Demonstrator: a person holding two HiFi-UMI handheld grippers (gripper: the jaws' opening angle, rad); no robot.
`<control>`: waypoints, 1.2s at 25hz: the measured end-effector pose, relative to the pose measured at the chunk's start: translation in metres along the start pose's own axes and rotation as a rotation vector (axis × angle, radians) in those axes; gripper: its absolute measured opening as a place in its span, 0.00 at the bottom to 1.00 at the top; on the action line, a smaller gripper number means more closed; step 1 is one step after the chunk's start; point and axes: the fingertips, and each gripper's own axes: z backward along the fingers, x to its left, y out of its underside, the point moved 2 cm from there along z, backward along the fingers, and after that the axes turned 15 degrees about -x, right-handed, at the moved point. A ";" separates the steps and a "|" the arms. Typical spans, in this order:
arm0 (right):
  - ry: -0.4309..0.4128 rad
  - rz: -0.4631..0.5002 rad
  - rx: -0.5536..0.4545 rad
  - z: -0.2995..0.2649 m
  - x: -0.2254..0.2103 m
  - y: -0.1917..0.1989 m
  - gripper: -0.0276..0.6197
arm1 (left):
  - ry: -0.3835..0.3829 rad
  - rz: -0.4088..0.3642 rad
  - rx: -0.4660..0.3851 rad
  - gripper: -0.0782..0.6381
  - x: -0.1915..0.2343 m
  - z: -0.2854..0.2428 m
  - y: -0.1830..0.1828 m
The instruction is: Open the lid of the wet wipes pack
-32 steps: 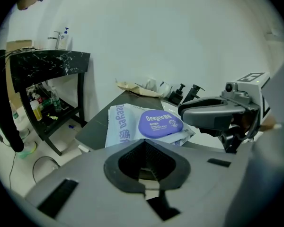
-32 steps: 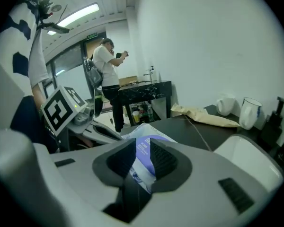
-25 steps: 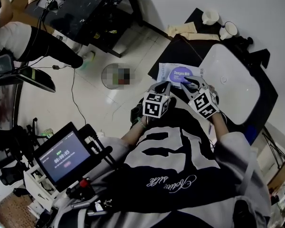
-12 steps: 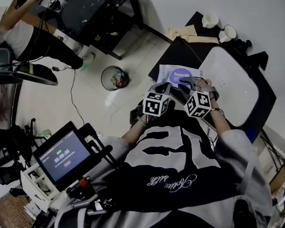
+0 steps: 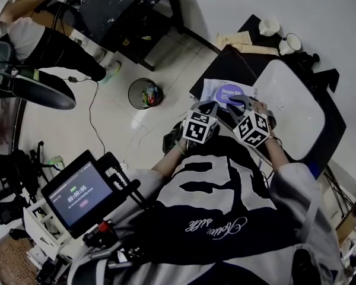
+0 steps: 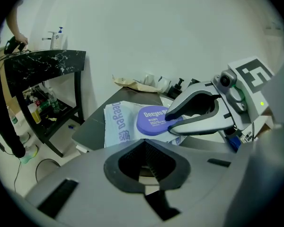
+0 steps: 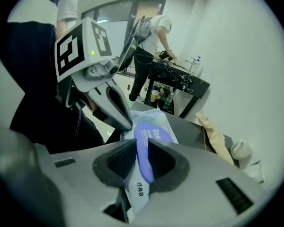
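The wet wipes pack point(image 5: 216, 89), pale blue with a round purple lid point(image 5: 229, 92), lies on a dark table point(image 5: 222, 64). My right gripper point(image 5: 240, 103) is shut on the lid's near edge. In the right gripper view, the lid point(image 7: 149, 136) and some pack film sit between the pads. In the left gripper view, the right gripper's jaws pinch the lid point(image 6: 151, 119) at its right rim. My left gripper point(image 5: 207, 107) is shut with nothing in it. Its tips rest at the pack's point(image 7: 151, 117) near corner. I cannot tell whether the lid is lifted.
A white basin point(image 5: 291, 108) lies just right of the pack. Two cups point(image 5: 269, 25) and a brown paper bag point(image 5: 237, 40) sit at the table's far end. On the floor are a waste bin point(image 5: 143, 92) and a black table point(image 5: 124, 5), with a person point(image 5: 35, 40) beside it.
The right gripper shifted slightly left and back while staying on the lid. The left gripper kept its place at the pack's corner. The person at the far table moved.
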 end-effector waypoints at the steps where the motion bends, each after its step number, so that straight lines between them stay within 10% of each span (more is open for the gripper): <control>1: 0.003 -0.029 -0.012 0.001 -0.001 -0.001 0.16 | 0.001 0.005 -0.002 0.11 0.000 0.000 0.000; 16: 0.217 -0.297 -0.300 0.019 -0.077 -0.042 0.16 | 0.018 0.040 0.000 0.11 0.002 -0.001 0.001; 30: 0.401 -0.562 -0.211 -0.005 -0.149 0.020 0.17 | 0.044 0.015 0.011 0.11 0.011 -0.009 -0.007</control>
